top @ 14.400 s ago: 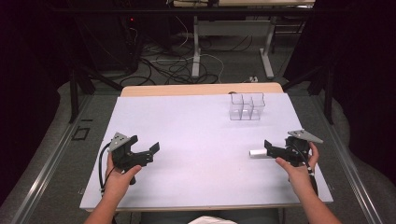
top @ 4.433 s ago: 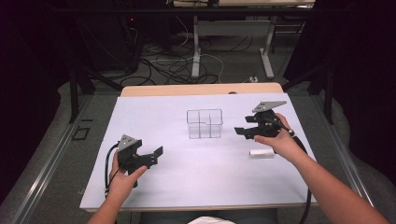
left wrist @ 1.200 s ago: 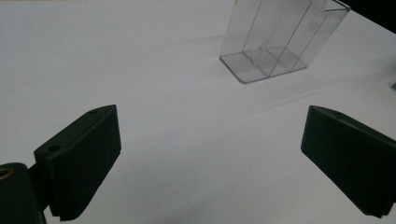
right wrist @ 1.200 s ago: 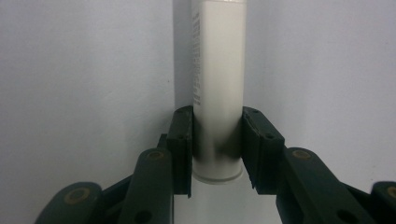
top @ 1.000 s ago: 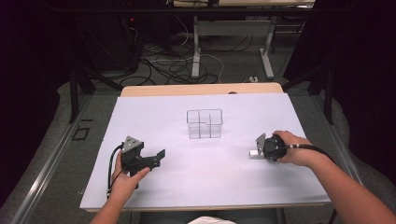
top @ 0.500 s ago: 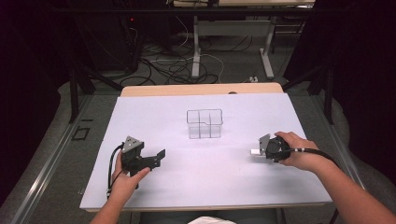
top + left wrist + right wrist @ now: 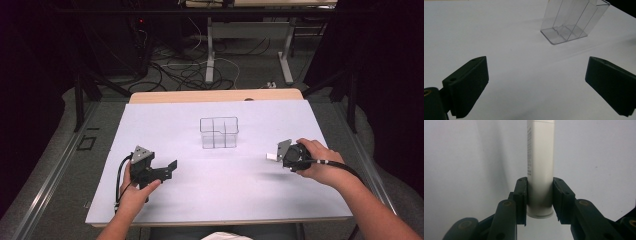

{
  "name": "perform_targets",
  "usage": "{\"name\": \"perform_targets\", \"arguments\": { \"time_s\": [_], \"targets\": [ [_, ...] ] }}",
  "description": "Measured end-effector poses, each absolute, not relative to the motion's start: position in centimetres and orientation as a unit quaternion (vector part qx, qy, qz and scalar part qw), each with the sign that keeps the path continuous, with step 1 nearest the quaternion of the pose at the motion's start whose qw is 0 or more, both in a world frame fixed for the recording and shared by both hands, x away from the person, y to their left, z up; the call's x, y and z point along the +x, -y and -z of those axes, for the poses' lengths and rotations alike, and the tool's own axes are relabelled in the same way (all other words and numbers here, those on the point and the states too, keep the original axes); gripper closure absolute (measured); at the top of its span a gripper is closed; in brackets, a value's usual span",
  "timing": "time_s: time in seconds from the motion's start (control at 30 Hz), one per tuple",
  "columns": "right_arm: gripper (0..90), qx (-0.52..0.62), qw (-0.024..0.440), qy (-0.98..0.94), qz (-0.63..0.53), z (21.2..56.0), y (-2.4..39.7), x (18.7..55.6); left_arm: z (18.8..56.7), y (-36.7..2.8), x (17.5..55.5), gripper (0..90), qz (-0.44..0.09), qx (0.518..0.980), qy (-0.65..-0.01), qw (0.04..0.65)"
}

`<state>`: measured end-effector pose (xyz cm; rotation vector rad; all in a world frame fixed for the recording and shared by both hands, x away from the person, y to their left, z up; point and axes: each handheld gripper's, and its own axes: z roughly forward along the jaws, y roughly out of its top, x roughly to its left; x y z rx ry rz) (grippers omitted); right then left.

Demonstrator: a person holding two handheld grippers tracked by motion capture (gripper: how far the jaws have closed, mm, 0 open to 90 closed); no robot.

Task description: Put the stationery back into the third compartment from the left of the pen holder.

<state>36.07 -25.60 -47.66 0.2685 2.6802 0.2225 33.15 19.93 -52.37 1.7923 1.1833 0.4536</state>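
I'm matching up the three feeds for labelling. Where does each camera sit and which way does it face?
High view: above the person's side, looking forward and down on the table; forearms, both claws.
Left gripper view: on the left claw, facing the clear organizer.
Right gripper view: on the right claw, gripping a white tube.
High and left views share the organizer.

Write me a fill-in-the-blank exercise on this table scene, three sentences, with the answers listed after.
1. The right gripper has its jaws shut on a white ____.
2. The left gripper has its jaws ____, with nothing between them.
3. The clear divided organizer stands on the white table with ____ inside its compartments.

Missing words: tube; open; nothing
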Motion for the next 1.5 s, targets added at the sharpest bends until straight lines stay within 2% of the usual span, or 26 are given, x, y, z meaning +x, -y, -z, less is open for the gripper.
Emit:
{"name": "perform_targets", "arguments": {
  "time_s": [0.17,0.43,0.47,0.57,0.93,1.27,1.5],
  "targets": [
    [67.0,0.076,0.237,-0.965,-0.080,46.6,24.6,35.8,52.4,-19.9,33.2,4.8,-0.183,0.727,-0.480,0.456],
    [67.0,0.019,0.321,-0.938,-0.126,46.9,22.7,35.6,52.4,-19.9,33.2,4.8,-0.183,0.728,-0.479,0.456],
    [67.0,0.018,0.313,-0.945,-0.098,46.4,22.4,35.4,52.4,-19.9,33.2,4.8,-0.183,0.727,-0.479,0.456],
    [67.0,-0.004,0.348,-0.928,-0.133,46.5,21.7,35.4,52.4,-19.9,33.2,4.8,-0.181,0.728,-0.480,0.456],
    [67.0,-0.063,0.413,-0.893,-0.170,45.8,19.1,34.3,52.2,-19.7,33.2,4.8,-0.173,0.730,-0.476,0.459],
    [67.0,-0.209,0.495,-0.836,-0.115,46.2,16.9,33.2,51.7,-19.3,33.3,4.7,-0.160,0.735,-0.470,0.462],
    [67.0,-0.280,0.520,-0.804,-0.068,47.7,16.2,32.7,51.4,-18.9,33.3,2.0,-0.162,0.745,-0.450,0.465]
  ]
}}
